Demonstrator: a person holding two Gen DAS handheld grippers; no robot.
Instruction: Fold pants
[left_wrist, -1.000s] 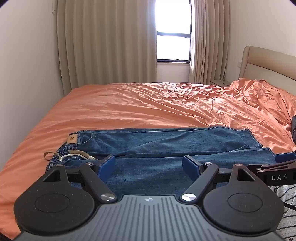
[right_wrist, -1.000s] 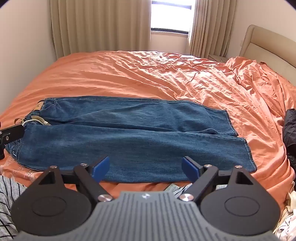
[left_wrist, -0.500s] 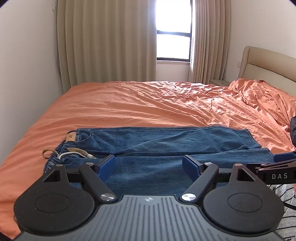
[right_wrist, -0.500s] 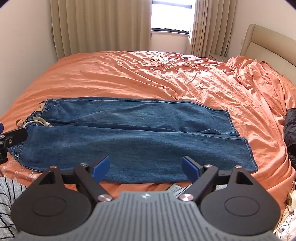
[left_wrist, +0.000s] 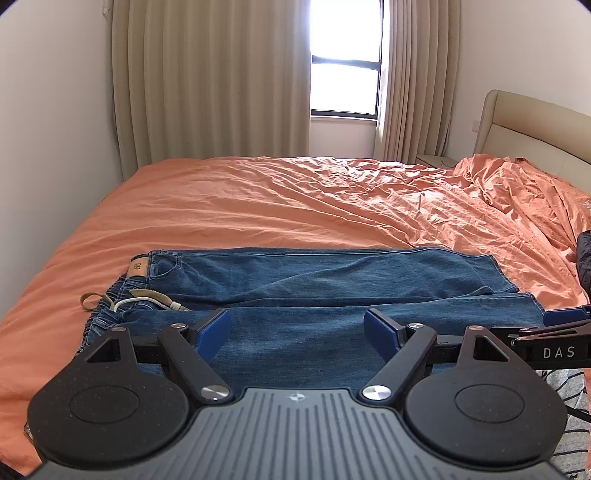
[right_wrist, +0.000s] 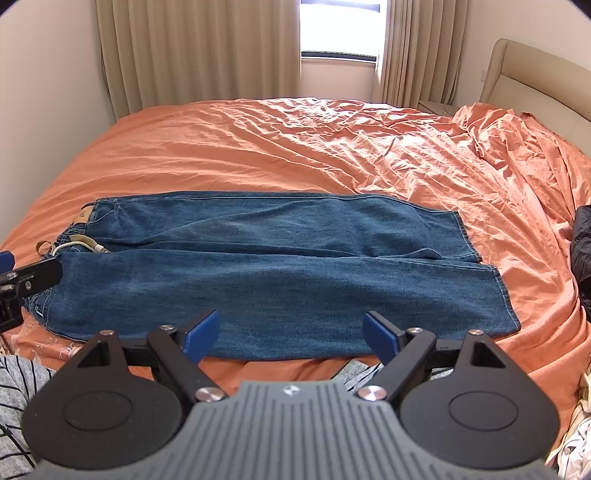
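— Denim pants (right_wrist: 273, 273) lying flat along the near edge of the orange bed (right_wrist: 295, 147)?
— Yes. I'm holding the left gripper (left_wrist: 297, 330) and the right gripper (right_wrist: 290, 332) above them, jaws spread, gripping nothing.

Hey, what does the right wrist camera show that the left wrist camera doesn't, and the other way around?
Only the right wrist view shows the jeans' near edge and the whole near leg hem, with the left gripper's finger at its left edge. Only the left wrist view shows the right gripper's arm marked DAS. Both show the jeans lying flat on the orange bed cover, waistband drawstring leftward, and both grippers open, the left gripper and the right gripper, holding nothing.
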